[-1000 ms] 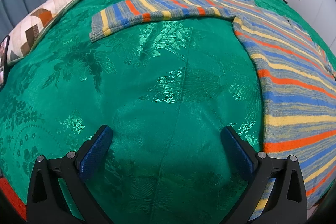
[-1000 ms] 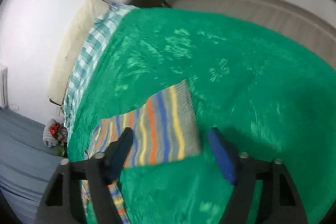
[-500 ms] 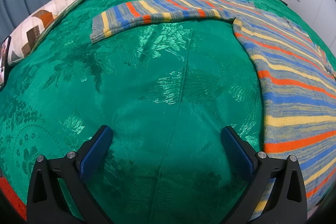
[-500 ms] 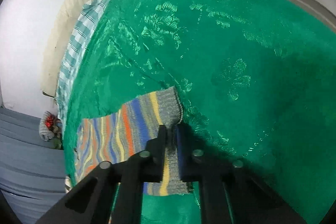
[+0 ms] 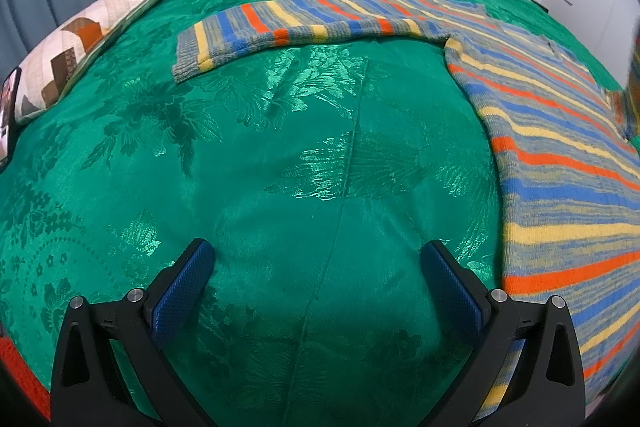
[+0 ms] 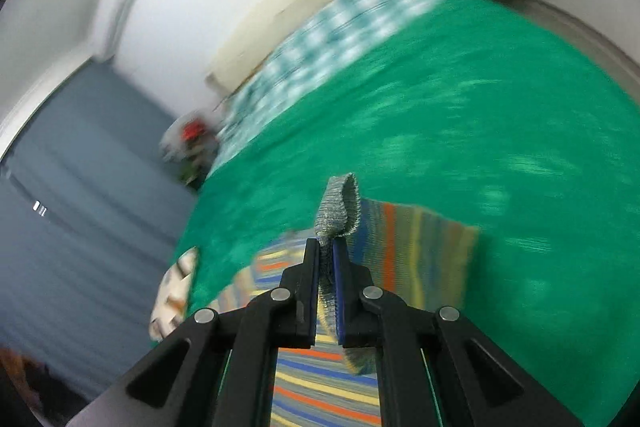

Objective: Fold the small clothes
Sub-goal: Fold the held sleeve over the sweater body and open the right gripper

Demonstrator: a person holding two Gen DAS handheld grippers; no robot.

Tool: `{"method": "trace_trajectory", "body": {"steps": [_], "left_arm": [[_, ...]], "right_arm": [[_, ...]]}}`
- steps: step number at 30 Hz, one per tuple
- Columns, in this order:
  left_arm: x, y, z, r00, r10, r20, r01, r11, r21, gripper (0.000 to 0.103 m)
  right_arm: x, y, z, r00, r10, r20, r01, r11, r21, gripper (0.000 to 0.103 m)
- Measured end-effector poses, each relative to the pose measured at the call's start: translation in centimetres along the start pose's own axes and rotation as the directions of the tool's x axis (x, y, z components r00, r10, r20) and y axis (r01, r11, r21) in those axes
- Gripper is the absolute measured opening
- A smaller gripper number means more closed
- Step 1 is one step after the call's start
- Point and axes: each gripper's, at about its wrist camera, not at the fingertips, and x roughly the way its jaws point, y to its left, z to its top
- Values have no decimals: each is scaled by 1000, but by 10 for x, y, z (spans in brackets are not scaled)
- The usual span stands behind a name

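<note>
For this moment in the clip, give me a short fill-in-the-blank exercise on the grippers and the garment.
1. The right gripper is shut on the grey ribbed ____ of the striped sweater.
2. The left gripper is ____ and holds nothing.
3. The sweater lies on a ____ bedspread.
4. Left of the flat sleeve lies a patchwork ____.

Missing words: cuff; open; green; pillow

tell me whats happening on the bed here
A person with two handheld grippers is folding a striped sweater spread on a green bedspread. The right gripper is shut on the grey cuff of one sleeve, lifted off the bed. The left gripper hangs open over bare bedspread, holding nothing.
</note>
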Motion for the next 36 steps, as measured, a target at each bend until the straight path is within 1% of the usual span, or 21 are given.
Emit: {"method": "trace_trajectory", "body": {"steps": [3, 5, 7, 12, 15, 17, 19, 20, 21, 22, 23, 24, 25, 26, 27, 29, 31, 32, 34, 35, 36], "left_arm": [[0, 0, 0, 1000, 1, 1, -1, 1000, 2, 103], [0, 0, 0, 1000, 0, 0, 0, 1000, 1, 103], [0, -1, 0, 1000, 1, 1, -1, 1000, 1, 103], [0, -2, 0, 1000, 5, 3, -5, 1000, 2, 103], [1, -3, 1, 1000, 8, 3, -8, 1000, 1, 103], [1, -3, 0, 1000, 10, 6, -10, 1000, 2, 103], [1, -3, 0, 1000, 10, 8, -10, 1000, 3, 103], [1, -2, 0, 1000, 8, 9, -8, 1000, 5, 103], [1, -2, 0, 1000, 7, 10, -7, 1000, 6, 103], [1, -2, 0, 1000, 7, 11, -7, 1000, 7, 103], [1, -2, 0, 1000, 7, 11, -7, 1000, 8, 103], [1, -2, 0, 1000, 8, 12, -8, 1000, 8, 103], [1, -2, 0, 1000, 9, 13, -9, 1000, 8, 103], [1, -2, -1, 1000, 11, 13, -11, 1000, 8, 103], [2, -2, -1, 1000, 13, 14, -14, 1000, 8, 103], [2, -3, -1, 1000, 17, 15, -17, 1000, 8, 103], [2, -3, 0, 1000, 17, 16, -18, 1000, 8, 103], [2, -3, 0, 1000, 17, 16, -17, 1000, 8, 103], [2, -3, 0, 1000, 16, 16, -16, 1000, 9, 103], [2, -3, 0, 1000, 15, 16, -15, 1000, 9, 103], [2, -3, 0, 1000, 14, 16, -14, 1000, 10, 103]], "right_arm": [[64, 37, -8, 998, 25, -56, -28, 999, -41, 7], [112, 43, -15, 988, 73, -138, -73, 997, 10, 15], [137, 36, -24, 981, 72, -179, -59, 995, 77, 62], [131, 2, -28, 983, 102, -151, -76, 983, 167, 62], [125, -19, -29, 976, 50, -210, -16, 987, 160, 62], [129, -44, -43, 953, 8, -302, 47, 983, 175, 62], [135, -67, -62, 924, -72, -375, 145, 974, 171, 59], [136, -84, -72, 897, -164, -410, 238, 962, 136, 58], [135, -93, -78, 870, -243, -430, 313, 944, 101, 49], [130, -103, -81, 847, -311, -430, 378, 923, 78, 14], [121, -110, -81, 836, -363, -412, 427, 902, 71, 0], [114, -110, -78, 840, -381, -386, 438, 896, 70, 2], [106, -107, -73, 831, -434, -348, 476, 879, 41, 9], [101, -101, -68, 832, -455, -318, 484, 875, 14, 10], [97, -93, -61, 853, -430, -297, 450, 893, -1, 10], [100, -82, -52, 875, -379, -301, 392, 920, -19, 10], [115, -72, -49, 877, -351, -330, 351, 934, -61, 11], [125, -71, -50, 868, -348, -353, 343, 936, -80, 11], [143, -78, -58, 835, -392, -385, 381, 918, -108, 11], [152, -85, -62, 801, -446, -400, 425, 893, -146, 11], [158, -92, -64, 762, -518, -389, 479, 855, -200, 4]]}}
